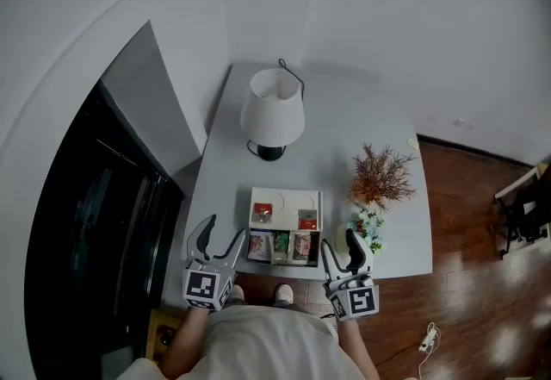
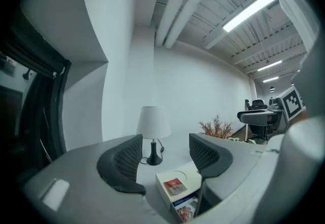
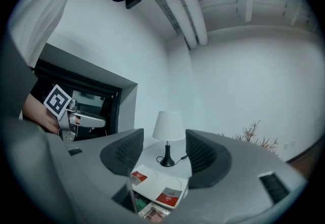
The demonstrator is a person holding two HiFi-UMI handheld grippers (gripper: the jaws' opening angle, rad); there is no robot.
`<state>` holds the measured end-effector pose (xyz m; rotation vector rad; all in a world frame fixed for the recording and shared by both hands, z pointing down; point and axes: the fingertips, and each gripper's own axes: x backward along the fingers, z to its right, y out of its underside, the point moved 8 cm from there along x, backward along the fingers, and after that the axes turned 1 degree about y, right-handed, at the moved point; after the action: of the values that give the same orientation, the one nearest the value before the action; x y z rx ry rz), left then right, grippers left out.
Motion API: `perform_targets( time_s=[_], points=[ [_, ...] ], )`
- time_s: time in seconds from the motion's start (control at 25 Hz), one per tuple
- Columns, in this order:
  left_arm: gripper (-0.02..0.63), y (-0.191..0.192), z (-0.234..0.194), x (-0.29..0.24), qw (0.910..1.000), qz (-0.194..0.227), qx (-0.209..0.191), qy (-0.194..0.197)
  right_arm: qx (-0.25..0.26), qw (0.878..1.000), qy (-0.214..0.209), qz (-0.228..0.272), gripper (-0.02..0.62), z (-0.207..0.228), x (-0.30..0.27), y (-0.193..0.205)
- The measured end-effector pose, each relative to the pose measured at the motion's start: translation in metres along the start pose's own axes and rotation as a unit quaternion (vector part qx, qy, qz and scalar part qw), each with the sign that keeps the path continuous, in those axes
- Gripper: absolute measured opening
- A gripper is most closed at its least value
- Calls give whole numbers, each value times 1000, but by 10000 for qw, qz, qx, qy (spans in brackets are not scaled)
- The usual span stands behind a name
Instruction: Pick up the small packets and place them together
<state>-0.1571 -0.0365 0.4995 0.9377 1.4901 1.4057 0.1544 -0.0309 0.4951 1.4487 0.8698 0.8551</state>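
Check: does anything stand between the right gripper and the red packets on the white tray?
Nothing visible does. The right gripper, jaws apart and empty, faces the red packets lying uncovered on the tray.

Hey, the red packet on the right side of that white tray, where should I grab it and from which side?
Likely best: pinch the red packet across its two side edges, coming from above with the open right gripper, jaws tipped down. It lies flat on the white tray, so a level approach finds nothing to close on.
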Motion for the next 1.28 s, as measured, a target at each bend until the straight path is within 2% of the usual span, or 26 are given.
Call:
perform_targets(
  time_s=[0.16,0.32,0.48,0.6,0.72,0.8,1.04,1.28],
  points=[
    [281,4,2,1,9999,-87,1,109,15,9999,-25,-163,253,-4,2,7],
    [281,18,1,2,9991,-355,-94,190,71,9992,-123,-373,253,-11,0,20],
    [281,33,2,3,9969,-687,-221,296,116,9953,-343,-893,253,-15,-11,50],
    [281,44,3,7,9953,-876,-236,352,363,9867,-691,-1427,250,-17,-33,75],
    [281,48,5,11,9946,-939,-200,384,920,9705,-1102,-1936,250,-18,-58,99],
    [281,50,7,14,9945,-955,-171,403,1101,9627,-1249,-2132,250,-16,-71,110],
    [281,66,9,19,9912,-1246,-165,408,1260,9566,-1346,-2256,250,-14,-85,120],
    [281,92,5,18,9824,-1792,-290,450,887,9677,-1192,-2039,250,-17,-80,116]
  ],
)
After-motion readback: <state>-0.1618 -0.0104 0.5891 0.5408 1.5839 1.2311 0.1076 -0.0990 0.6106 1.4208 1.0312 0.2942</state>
